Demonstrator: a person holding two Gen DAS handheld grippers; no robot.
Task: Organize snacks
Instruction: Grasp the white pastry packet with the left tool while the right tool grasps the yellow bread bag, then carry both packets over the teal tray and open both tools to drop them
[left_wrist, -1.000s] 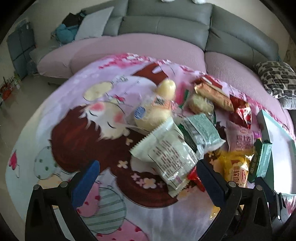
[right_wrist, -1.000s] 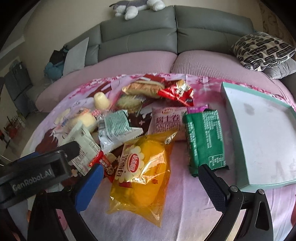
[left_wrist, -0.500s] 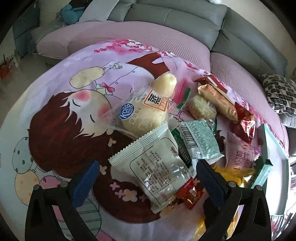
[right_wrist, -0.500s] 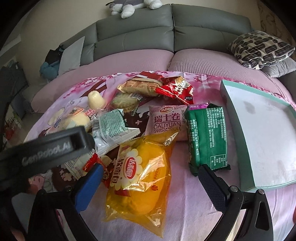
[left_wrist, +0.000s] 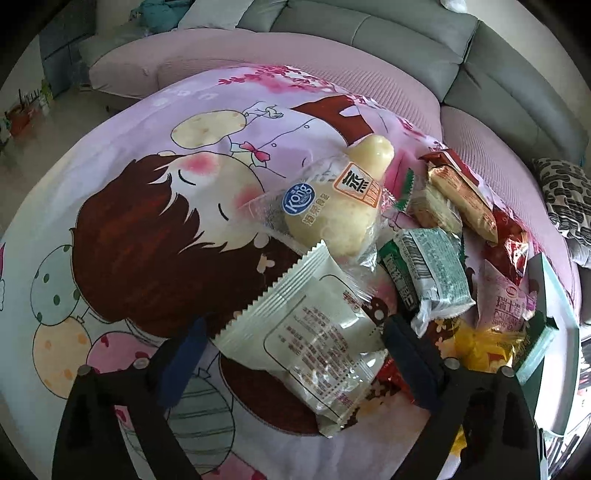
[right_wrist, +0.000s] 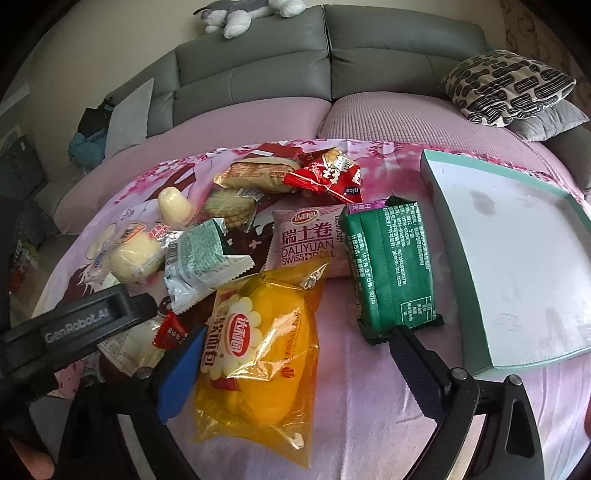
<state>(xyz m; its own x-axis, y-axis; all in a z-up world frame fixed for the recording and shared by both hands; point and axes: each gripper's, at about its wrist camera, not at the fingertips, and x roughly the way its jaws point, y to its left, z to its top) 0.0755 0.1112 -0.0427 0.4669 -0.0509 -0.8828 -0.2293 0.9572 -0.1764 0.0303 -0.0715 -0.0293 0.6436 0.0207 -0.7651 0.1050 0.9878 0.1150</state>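
Here, both tongs released: left tongs (left_wrist: 295, 354) astride the white packet (left_wrist: 314, 343), right tongs (right_wrist: 295, 358) astride the yellow bag (right_wrist: 258, 354).

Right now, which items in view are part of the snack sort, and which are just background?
Job: white wrapper snack between the open left tongs; yellow bread bag between the open right tongs; green pack; Swiss roll; red packet; teal tray.

Background: sofa; patterned pillow; plush toy.
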